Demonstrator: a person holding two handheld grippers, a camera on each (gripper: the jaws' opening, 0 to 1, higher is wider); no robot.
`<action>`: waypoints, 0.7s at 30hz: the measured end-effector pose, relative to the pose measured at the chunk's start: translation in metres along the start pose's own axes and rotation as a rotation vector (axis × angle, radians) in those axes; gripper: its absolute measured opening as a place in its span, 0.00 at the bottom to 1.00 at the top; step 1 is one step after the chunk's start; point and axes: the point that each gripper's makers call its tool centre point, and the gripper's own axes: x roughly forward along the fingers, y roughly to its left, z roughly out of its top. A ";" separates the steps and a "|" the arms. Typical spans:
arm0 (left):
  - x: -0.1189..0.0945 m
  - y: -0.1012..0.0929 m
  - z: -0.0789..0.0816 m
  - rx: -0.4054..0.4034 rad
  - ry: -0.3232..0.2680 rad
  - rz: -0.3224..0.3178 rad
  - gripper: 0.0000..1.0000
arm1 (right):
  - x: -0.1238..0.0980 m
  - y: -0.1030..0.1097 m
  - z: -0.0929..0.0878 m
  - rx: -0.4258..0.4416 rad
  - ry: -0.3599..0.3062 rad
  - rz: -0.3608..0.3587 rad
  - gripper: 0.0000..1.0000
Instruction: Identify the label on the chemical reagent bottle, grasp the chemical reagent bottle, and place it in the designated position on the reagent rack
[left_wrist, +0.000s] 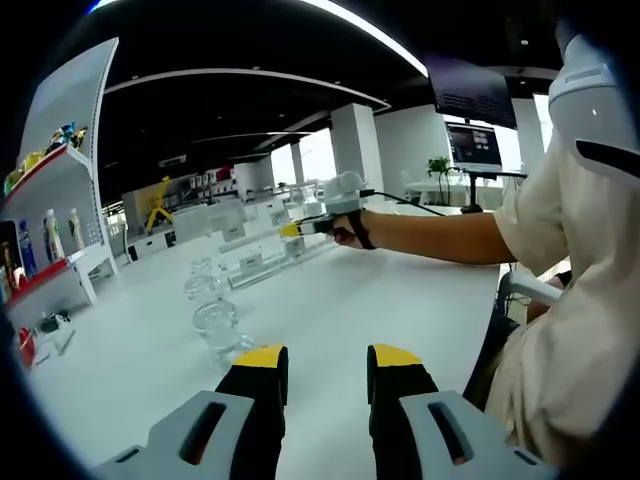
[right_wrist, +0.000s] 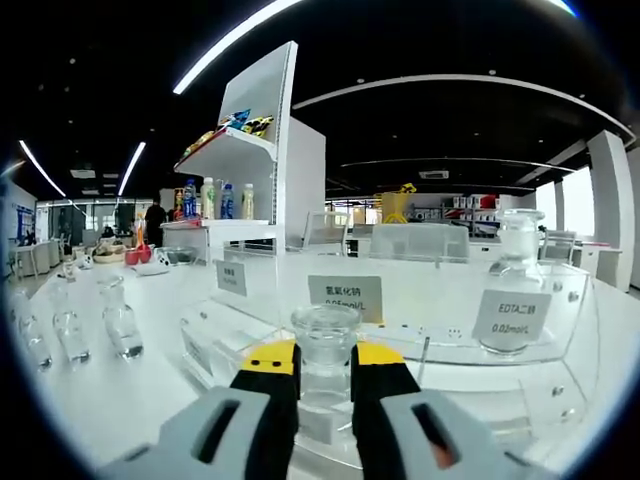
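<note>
In the left gripper view, clear bottles (left_wrist: 215, 318) stand in a row on the white surface (left_wrist: 350, 300), left of and beyond the left tongs (left_wrist: 322, 362), whose jaws stand apart with nothing between them. Farther off, a person's hand (left_wrist: 350, 232) holds the right tongs (left_wrist: 292, 229) at the rack (left_wrist: 262, 255).

In the right gripper view, the right tongs (right_wrist: 322, 362) grip a bottle (right_wrist: 324, 350) by its neck, over the clear rack (right_wrist: 420, 330) beside a labelled slot. A second bottle (right_wrist: 515, 285) stands in the rack, far right.
</note>
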 end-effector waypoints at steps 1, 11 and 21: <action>0.000 0.000 0.000 0.000 0.000 0.000 0.32 | 0.001 -0.001 0.000 0.001 0.001 -0.001 0.19; -0.001 0.000 0.002 0.002 -0.008 0.002 0.32 | -0.002 0.002 0.000 -0.014 0.011 -0.012 0.21; -0.005 0.001 0.005 0.000 -0.024 0.009 0.32 | -0.007 -0.006 -0.002 -0.026 0.017 -0.027 0.24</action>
